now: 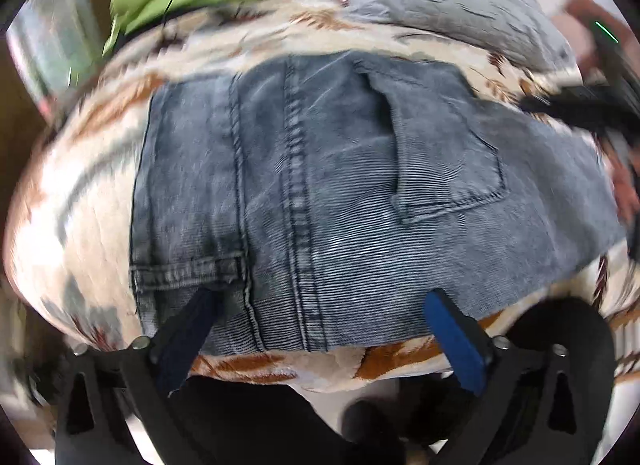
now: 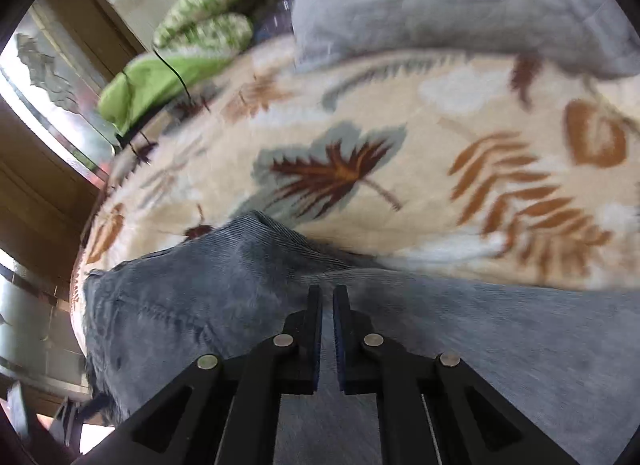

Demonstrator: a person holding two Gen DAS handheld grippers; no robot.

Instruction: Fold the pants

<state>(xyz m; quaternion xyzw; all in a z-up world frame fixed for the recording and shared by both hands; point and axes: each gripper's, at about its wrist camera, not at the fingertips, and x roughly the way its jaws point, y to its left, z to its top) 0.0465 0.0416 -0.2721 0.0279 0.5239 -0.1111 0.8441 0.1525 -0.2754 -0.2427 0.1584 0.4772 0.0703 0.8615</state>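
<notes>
The pants point(image 1: 320, 185) are faded grey-blue denim with a fine ribbed weave, lying on a bed over a cream blanket point(image 1: 80, 201) printed with brown and grey leaves. In the left wrist view they are folded into a broad block: a double-stitched seam runs down the middle, a back pocket sits to its right, and a hemmed band lies at the lower left. The block's near edge lies just short of the blanket's front edge, with a narrow strip of blanket showing below it. The left gripper point(image 1: 324, 325) is released, its jaws spread wide over that near edge with denim under them but not pinched. The right gripper point(image 2: 327, 329) is clenched, its blue pads nearly together above the denim; whether cloth is caught between them I cannot tell. In the right wrist view a ridge of denim rises just beyond its tips, and past that lies a wide stretch of bare blanket. A grey pillow point(image 2: 440, 5) and green bedding point(image 2: 160, 81) sit at the far end.
</notes>
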